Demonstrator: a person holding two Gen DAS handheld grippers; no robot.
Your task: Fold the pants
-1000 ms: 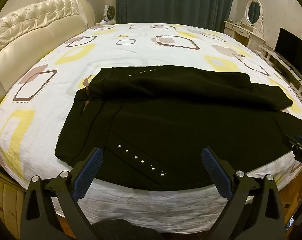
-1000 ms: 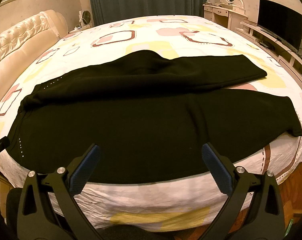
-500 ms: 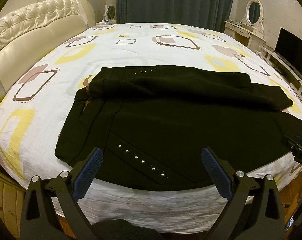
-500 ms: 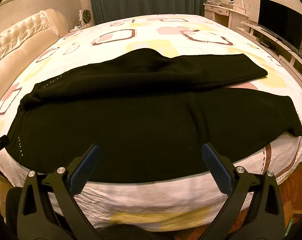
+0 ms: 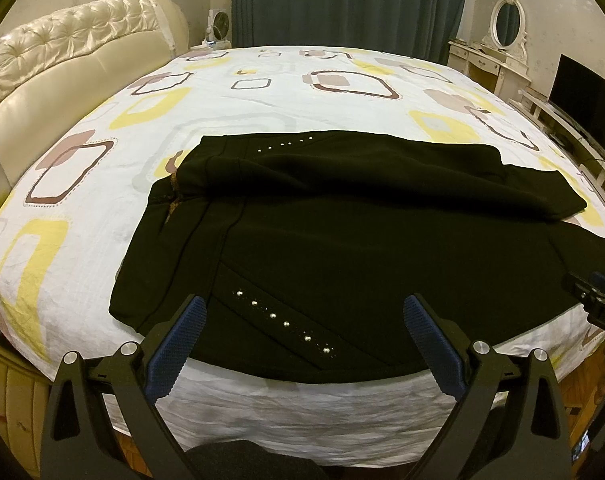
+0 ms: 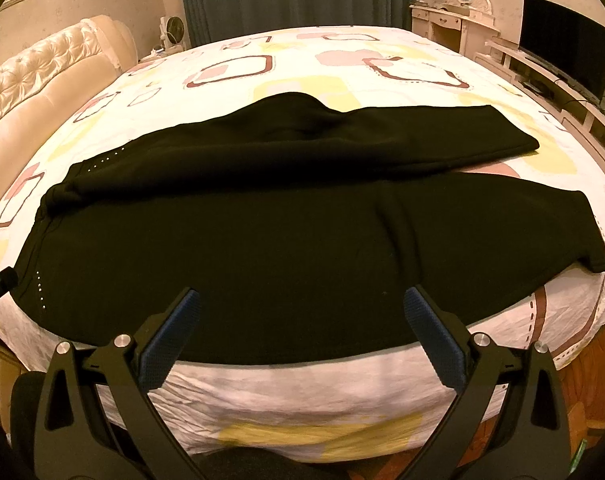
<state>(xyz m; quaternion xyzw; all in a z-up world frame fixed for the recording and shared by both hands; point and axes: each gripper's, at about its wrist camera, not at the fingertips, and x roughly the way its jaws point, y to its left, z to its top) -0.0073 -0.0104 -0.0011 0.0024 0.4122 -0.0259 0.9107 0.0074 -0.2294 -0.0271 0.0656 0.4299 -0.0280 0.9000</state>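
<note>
Black pants lie across the near part of the bed, waistband to the left and both legs running right, the far leg lying partly over the near one. A row of silver studs marks the near hip. My left gripper is open and empty, just above the near edge by the waist. My right gripper is open and empty over the near leg; the leg ends lie to its right. The right gripper's tip shows at the left wrist view's right edge.
The bed has a white sheet with yellow and brown squares. A cream tufted headboard stands at the left. A dressing table with mirror and a TV stand at the right. Dark curtains hang behind.
</note>
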